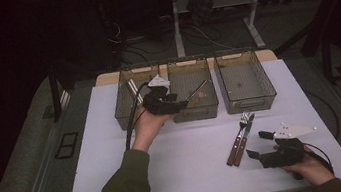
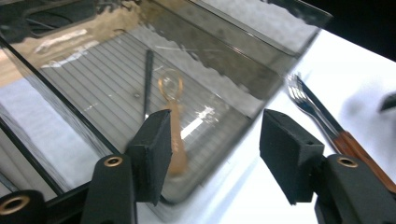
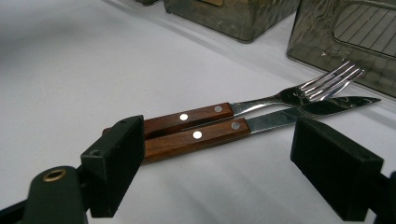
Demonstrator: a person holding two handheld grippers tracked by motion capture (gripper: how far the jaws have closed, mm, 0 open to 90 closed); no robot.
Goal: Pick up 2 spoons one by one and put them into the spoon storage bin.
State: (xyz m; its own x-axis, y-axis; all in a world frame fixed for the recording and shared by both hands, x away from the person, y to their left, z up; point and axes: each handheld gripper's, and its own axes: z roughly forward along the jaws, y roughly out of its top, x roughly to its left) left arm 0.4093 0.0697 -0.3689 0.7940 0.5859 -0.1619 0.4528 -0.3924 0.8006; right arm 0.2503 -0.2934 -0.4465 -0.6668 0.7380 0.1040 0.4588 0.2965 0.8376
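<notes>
1. While the fork (image 3: 299, 95) and knife (image 3: 280, 119) lie side by side on the white table (image 1: 189, 169), touching along their wooden handles, we have the right gripper (image 1: 261, 145) just beside their handle ends, its jaws spread wide with nothing between them.
2. In the right gripper view the pair's long axis runs from the handles near our left jaw away to the tines and blade tip, which point toward the right-hand bin (image 1: 244, 81); in the high view that same axis leans from the near edge of the table toward the bins.
3. We judge the right hand the nearer one by far: the handles lie just ahead of its jaws, so a short reach along the table would put the jaws over the wood.
4. Our left gripper (image 1: 182, 105) hangs at the near rim of the middle bin (image 1: 196, 115), jaws partly open and holding nothing; in the left gripper view a spoon (image 2: 173, 121) lies on the ribbed floor of that bin beyond them.
5. The left bin (image 1: 127, 107) holds more cutlery (image 1: 133, 88).
6. Bare table lies on all sides of the fork and knife, and the right edge is near our right hand.
</notes>
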